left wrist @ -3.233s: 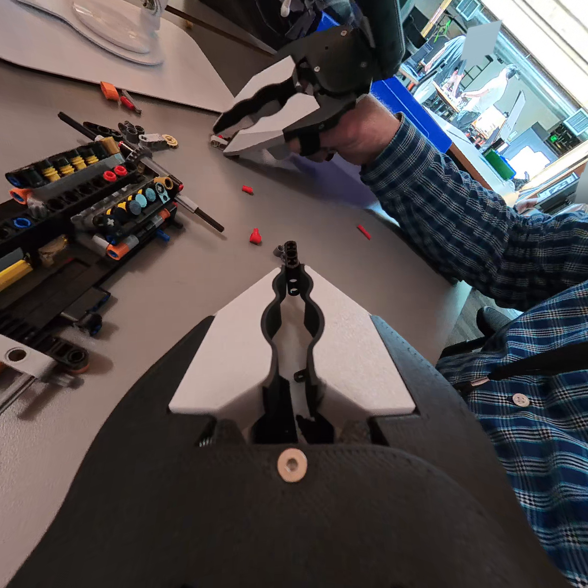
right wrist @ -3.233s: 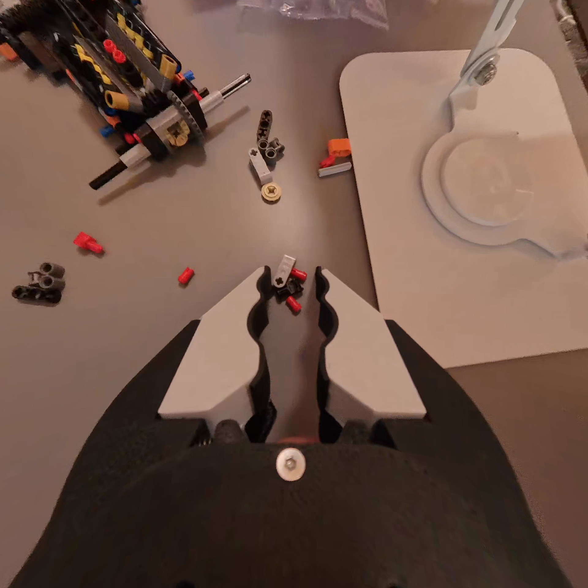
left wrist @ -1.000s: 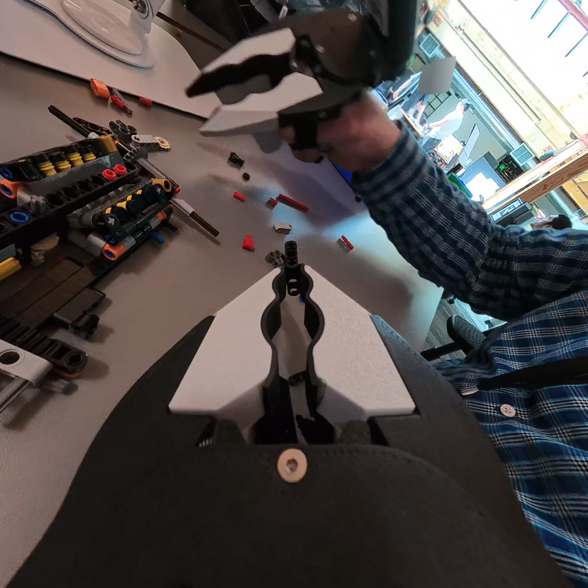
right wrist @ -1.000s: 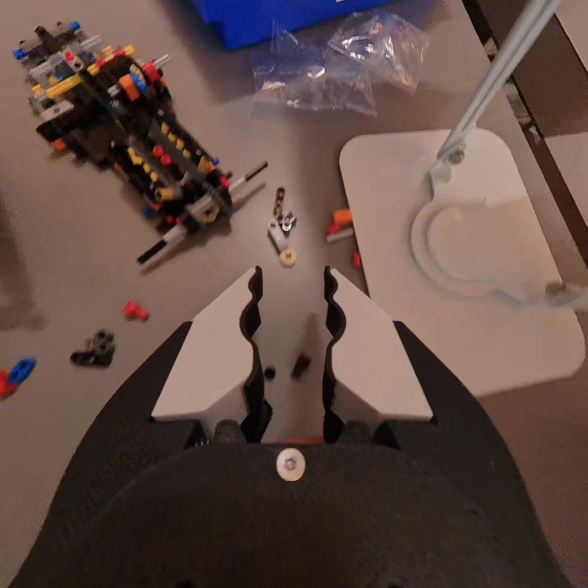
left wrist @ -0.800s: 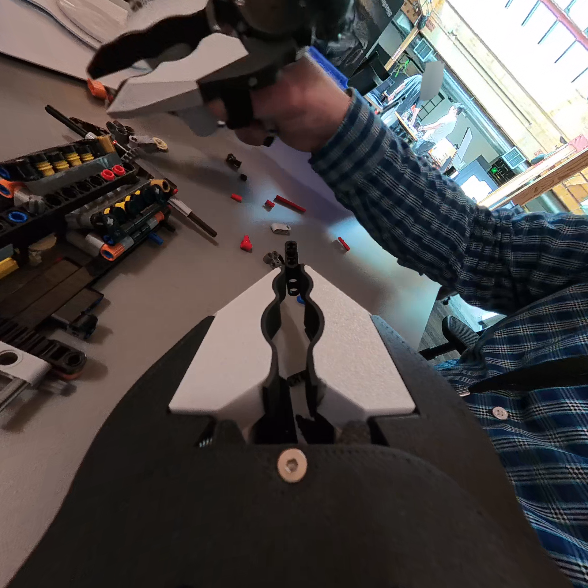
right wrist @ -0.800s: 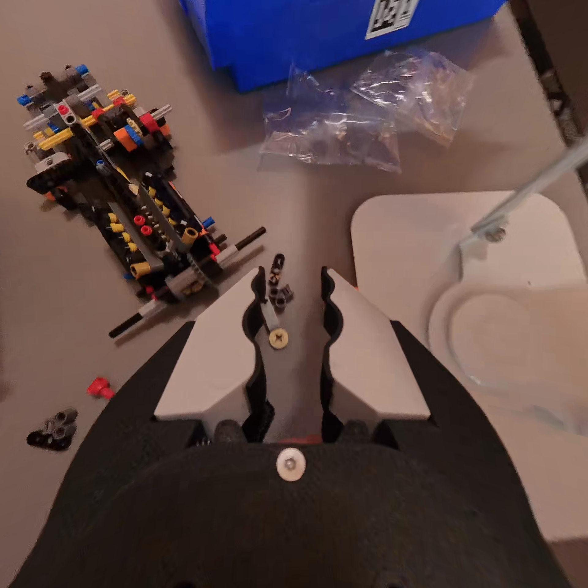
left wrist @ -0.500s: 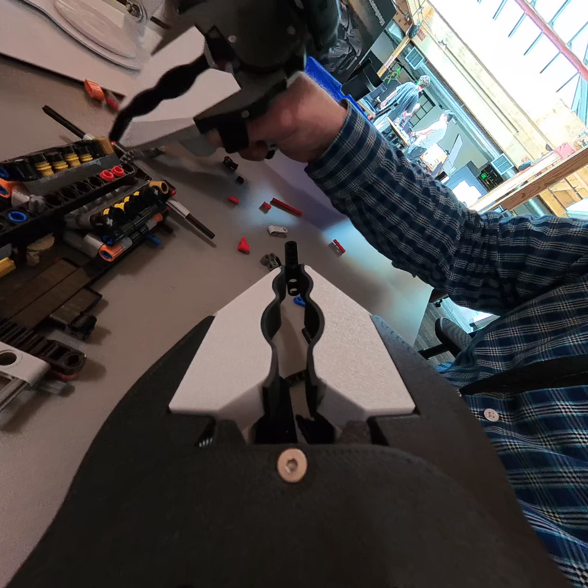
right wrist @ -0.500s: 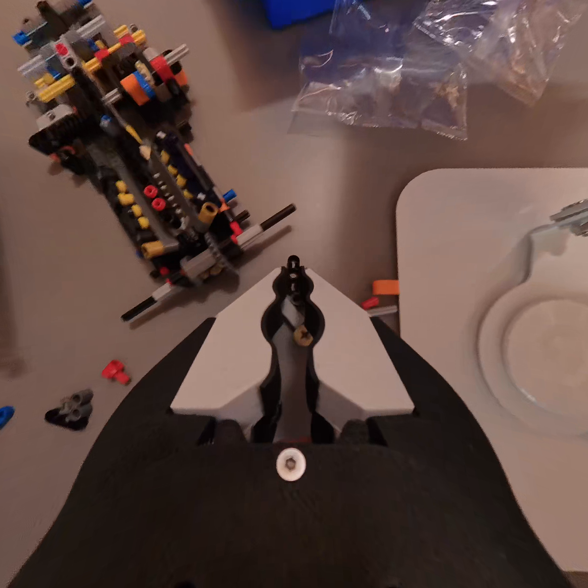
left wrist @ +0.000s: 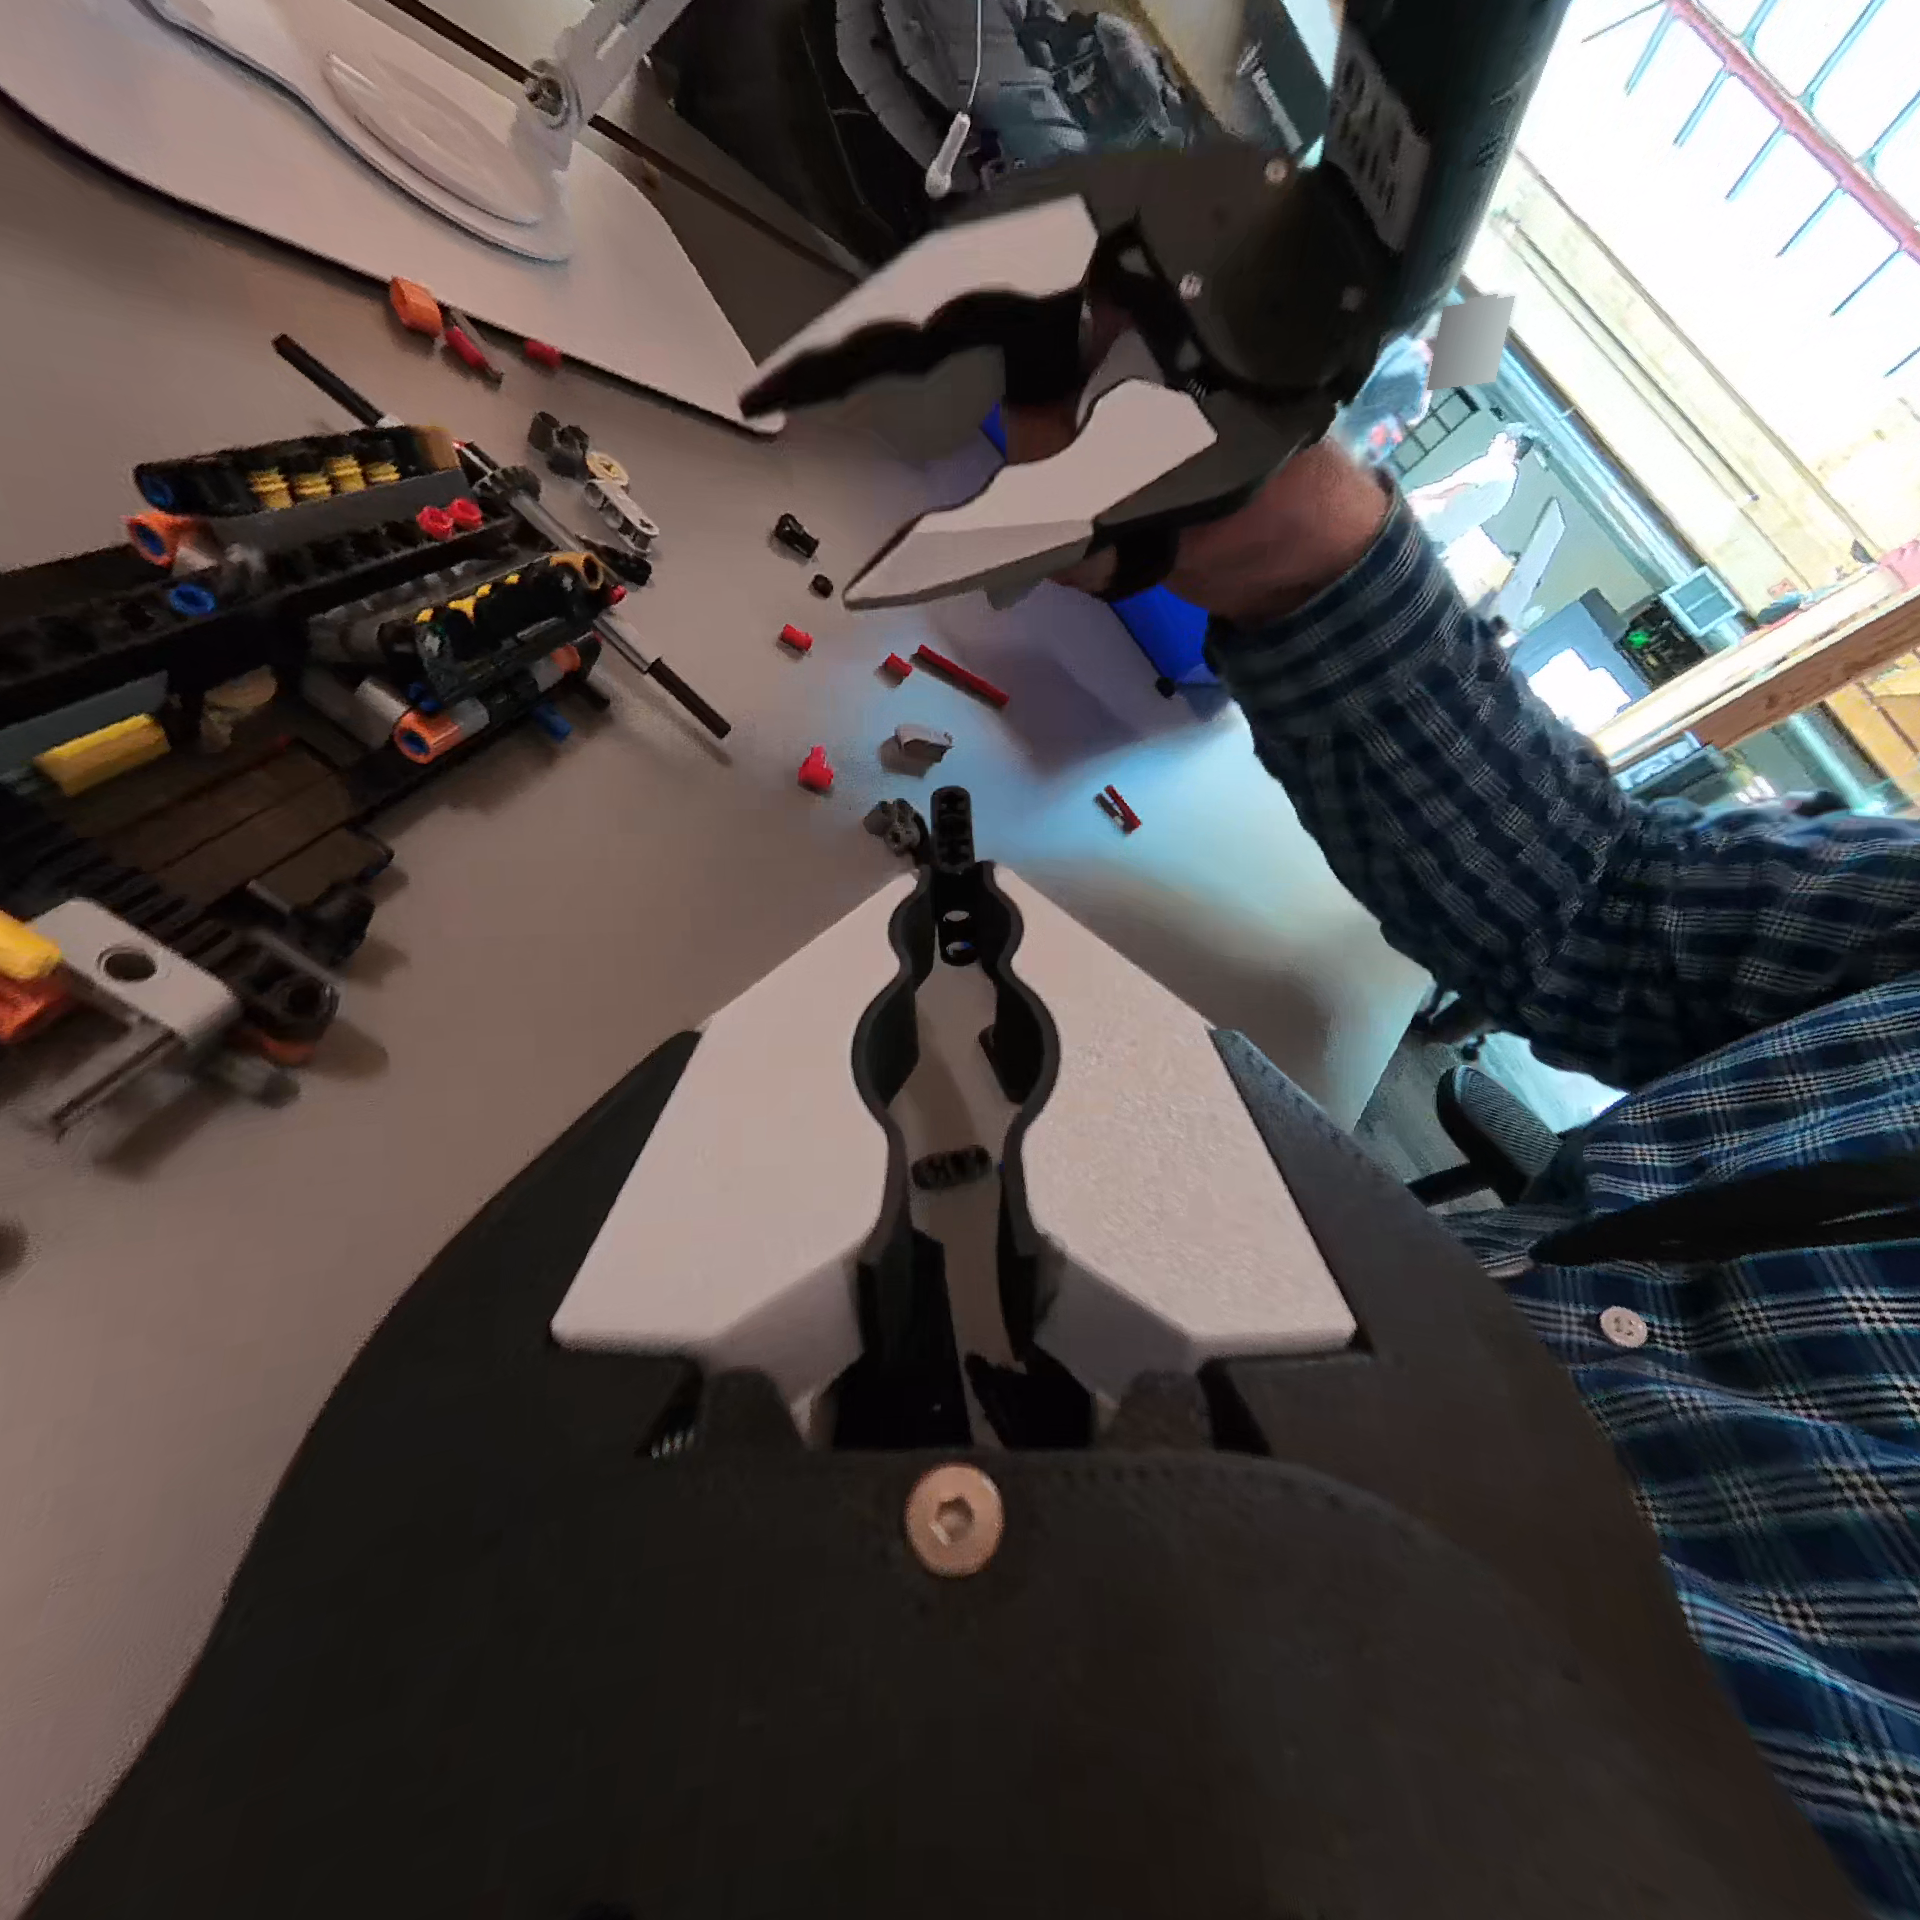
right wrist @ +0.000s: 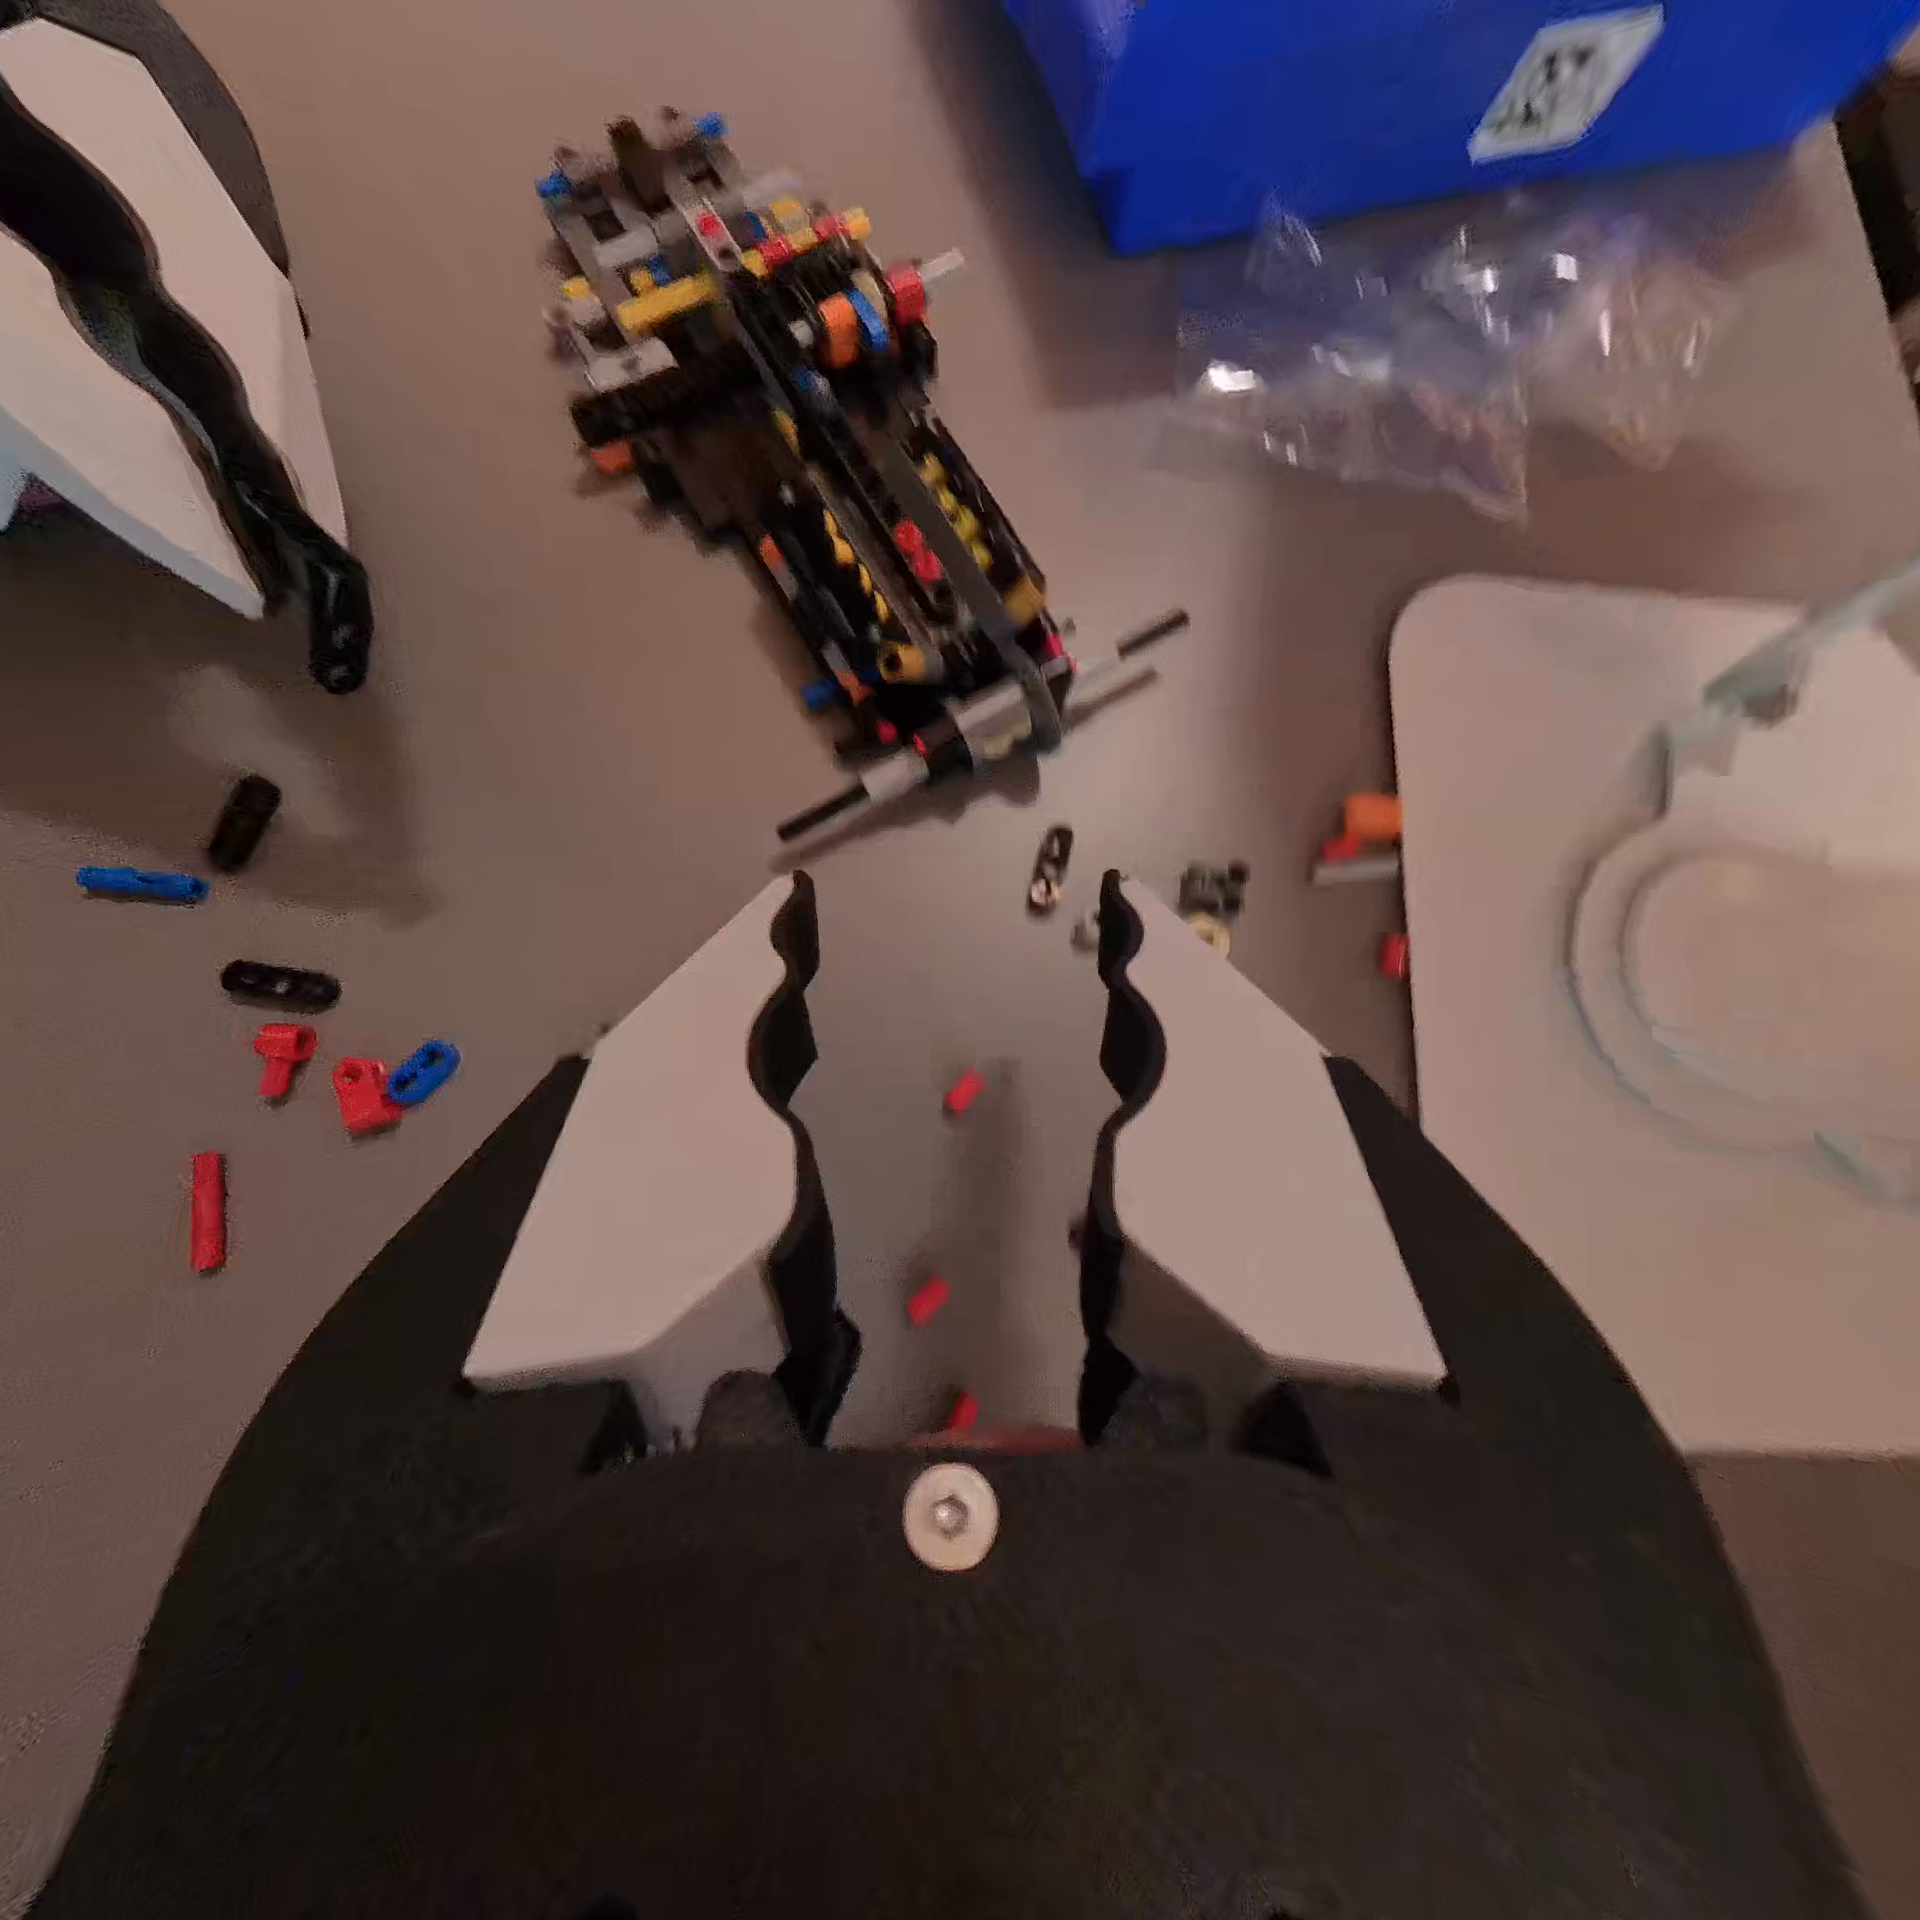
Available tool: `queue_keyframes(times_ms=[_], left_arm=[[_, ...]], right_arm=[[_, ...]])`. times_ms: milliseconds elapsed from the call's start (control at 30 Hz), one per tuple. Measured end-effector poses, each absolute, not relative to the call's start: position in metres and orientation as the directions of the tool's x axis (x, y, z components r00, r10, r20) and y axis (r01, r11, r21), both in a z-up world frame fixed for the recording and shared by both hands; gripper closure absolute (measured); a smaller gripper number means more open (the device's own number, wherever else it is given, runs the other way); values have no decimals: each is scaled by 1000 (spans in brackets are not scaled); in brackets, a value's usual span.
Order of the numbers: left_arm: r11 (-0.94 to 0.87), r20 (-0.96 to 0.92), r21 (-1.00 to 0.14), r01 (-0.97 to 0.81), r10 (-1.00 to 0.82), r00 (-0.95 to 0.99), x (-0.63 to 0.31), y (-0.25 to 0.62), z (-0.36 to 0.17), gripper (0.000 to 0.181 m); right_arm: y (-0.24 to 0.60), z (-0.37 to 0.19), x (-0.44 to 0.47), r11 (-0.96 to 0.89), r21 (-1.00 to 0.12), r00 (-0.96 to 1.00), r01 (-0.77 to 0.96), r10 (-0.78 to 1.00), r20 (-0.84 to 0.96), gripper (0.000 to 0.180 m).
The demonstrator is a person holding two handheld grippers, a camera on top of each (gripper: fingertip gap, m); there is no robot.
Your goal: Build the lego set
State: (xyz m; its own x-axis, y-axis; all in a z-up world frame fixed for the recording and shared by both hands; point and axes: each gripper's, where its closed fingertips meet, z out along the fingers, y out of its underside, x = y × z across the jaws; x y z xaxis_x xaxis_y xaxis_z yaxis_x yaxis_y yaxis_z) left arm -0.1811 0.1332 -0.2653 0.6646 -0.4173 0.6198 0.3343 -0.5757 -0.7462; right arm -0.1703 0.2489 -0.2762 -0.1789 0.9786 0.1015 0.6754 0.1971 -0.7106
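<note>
My left gripper (left wrist: 954,888) is shut on a short black lego beam (left wrist: 953,831) and holds it upright above the table. It also shows in the right wrist view (right wrist: 296,577) at the top left, with the beam (right wrist: 338,634) sticking out of its tips. My right gripper (right wrist: 956,894) is open and empty, raised above the table. In the left wrist view it (left wrist: 800,499) hovers open over loose parts. The part-built lego model (right wrist: 800,468) lies ahead of it, and shows at the left in the left wrist view (left wrist: 312,582).
Loose pieces lie around: a small black beam (right wrist: 1049,868), a grey connector (right wrist: 1210,883), an orange piece (right wrist: 1366,816), red and blue pieces (right wrist: 364,1091), a blue pin (right wrist: 140,883). A blue bin (right wrist: 1455,94), plastic bags (right wrist: 1403,364) and a white stand base (right wrist: 1662,987) sit at the right.
My right gripper was shut around small pieces beside the model; it has opened, lifted and pulled back, empty. My left gripper still holds the black beam.
</note>
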Motion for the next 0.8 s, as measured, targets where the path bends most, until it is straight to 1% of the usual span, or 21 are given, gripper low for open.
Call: queue_keyframes(times_ms=[67, 167, 200, 233, 267, 333, 367, 467, 667, 800], left_arm=[[-564, 612, -752, 340, -406, 679, -183, 125, -263, 176], [-549, 610, -757, 355, -396, 687, -184, 114, -261, 176], [-549, 612, -754, 361, -387, 690, -186, 112, -263, 176], [-550, 616, -750, 368, -379, 690, -187, 109, -265, 176], [-549, 624, -745, 378, -374, 687, -189, 108, -266, 176], [-543, 628, -746, 386, -378, 681, -191, 107, -264, 176], [-540, 622, -751, 381, -383, 683, -192, 107, -264, 176], [-544, 627, -747, 381, -390, 674, -195, 107, -265, 176], [-537, 642, -743, 400, -402, 653, -200, 106, -261, 177], [-534, 645, -742, 406, -403, 649, -200, 105, -259, 177]], right_arm=[[238, -272, -195, 281, -696, -253, 661, 956, 145, 125], [218, -276, -237, 381, -663, -377, 644, 913, 158, 127], [214, -279, -250, 396, -657, -404, 642, 902, 149, 138], [210, -282, -261, 410, -644, -428, 646, 893, 139, 142], [206, -285, -271, 430, -631, -450, 646, 882, 141, 143], [198, -290, -286, 466, -613, -490, 638, 860, 143, 155], [195, -294, -290, 475, -596, -505, 647, 853, 133, 156], [194, -306, -294, 498, -544, -531, 676, 840, 109, 172], [193, -306, -296, 481, -541, -541, 690, 839, 55, 176], [189, -291, -307, 447, -583, -524, 678, 851, 42, 176]])
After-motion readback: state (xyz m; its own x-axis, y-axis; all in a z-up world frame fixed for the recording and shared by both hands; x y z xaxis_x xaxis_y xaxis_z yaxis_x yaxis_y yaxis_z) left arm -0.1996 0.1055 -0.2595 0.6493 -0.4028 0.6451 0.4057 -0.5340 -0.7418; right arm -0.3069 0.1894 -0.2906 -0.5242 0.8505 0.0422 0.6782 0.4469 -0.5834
